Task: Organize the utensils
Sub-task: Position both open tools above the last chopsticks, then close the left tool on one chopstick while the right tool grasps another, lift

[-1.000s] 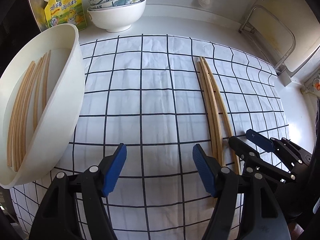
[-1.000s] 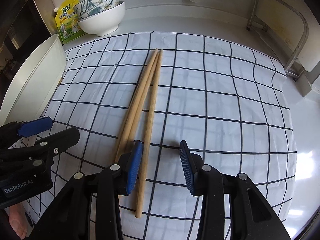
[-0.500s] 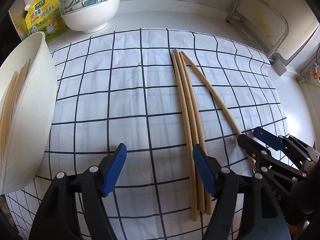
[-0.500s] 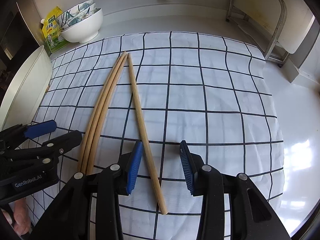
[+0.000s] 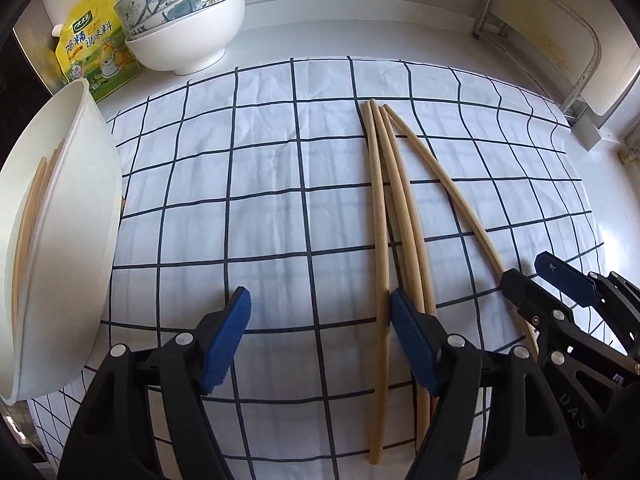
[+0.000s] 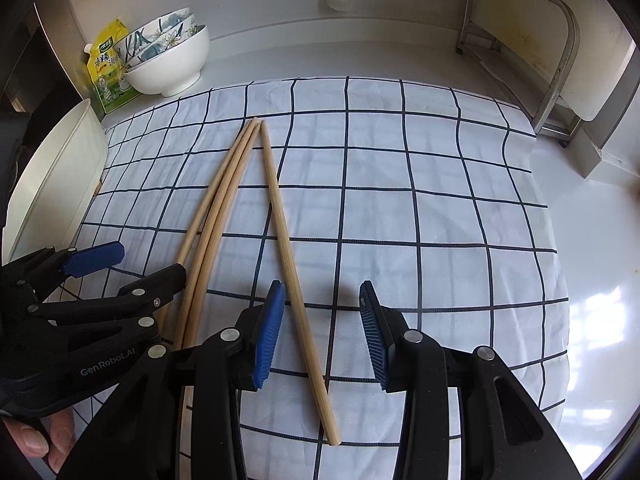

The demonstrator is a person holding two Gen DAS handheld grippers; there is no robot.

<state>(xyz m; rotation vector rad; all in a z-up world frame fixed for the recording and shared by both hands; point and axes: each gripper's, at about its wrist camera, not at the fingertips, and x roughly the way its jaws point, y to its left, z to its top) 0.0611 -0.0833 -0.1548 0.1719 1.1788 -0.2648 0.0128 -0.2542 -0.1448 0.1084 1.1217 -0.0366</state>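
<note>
Right tool (image 6: 322, 330): jaws spread, empty, low over checked cloth (image 6: 440, 208) on counter. Single chopstick (image 6: 294, 280) passes between its pads, close to left pad; long axis runs away from tool, near end toward camera. Right tool nearer; judged ready to close on it.
Left tool (image 5: 320, 336): spread, empty; three chopsticks (image 5: 394, 216) at its right pad.
White tub (image 5: 80, 208) far left, holds more chopsticks.
Versus 1.0 s ago: single chopstick lay against the other chopsticks, now splayed apart.
</note>
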